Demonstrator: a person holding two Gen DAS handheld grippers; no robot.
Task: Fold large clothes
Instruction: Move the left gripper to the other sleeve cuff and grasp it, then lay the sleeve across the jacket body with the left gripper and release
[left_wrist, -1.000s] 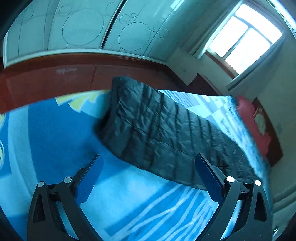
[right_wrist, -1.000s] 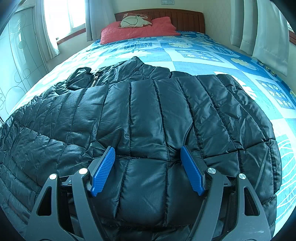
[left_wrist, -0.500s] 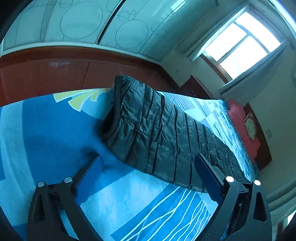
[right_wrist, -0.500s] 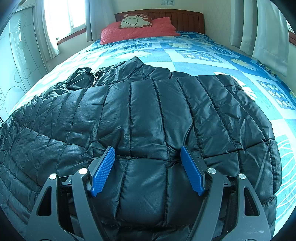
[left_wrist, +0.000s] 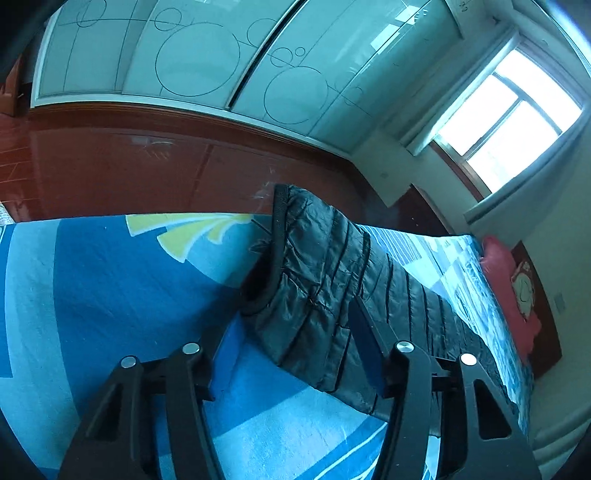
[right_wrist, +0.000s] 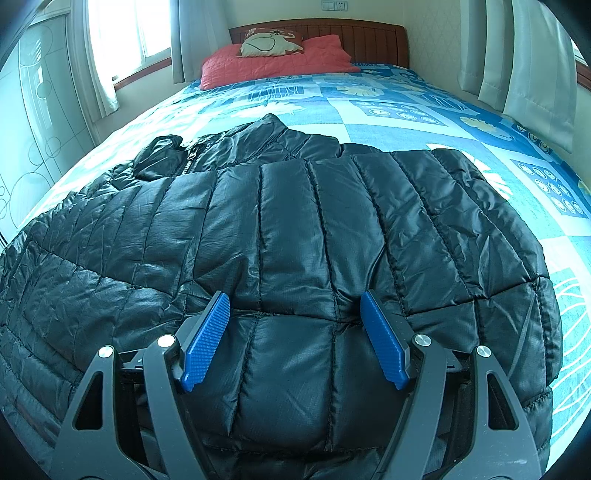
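Across the bed (right_wrist: 424, 99), one black quilted puffer jacket (right_wrist: 295, 236) lies spread flat on the blue patterned bedspread (right_wrist: 388, 110), its collar toward the wooden headboard (right_wrist: 354, 35). The right wrist view shows the whole garment from its hem, with the zipper (right_wrist: 189, 162) at the left, two pillows, one red (right_wrist: 273, 64) and one pale printed (right_wrist: 271, 42), and a wall socket plate. The left wrist view shows only the jacket's side (left_wrist: 325, 280), an open sleeve cuff (left_wrist: 260, 280) nearest, plus a red-brown floor (left_wrist: 147, 170) and sliding wardrobe doors (left_wrist: 192, 62) with circle patterns. Right gripper (right_wrist: 295, 336) hovers over the hem, jaws wide apart, holding nothing. Left gripper (left_wrist: 284, 350) has jaws spread either side of the sleeve, gripping nothing. No writing is legible.
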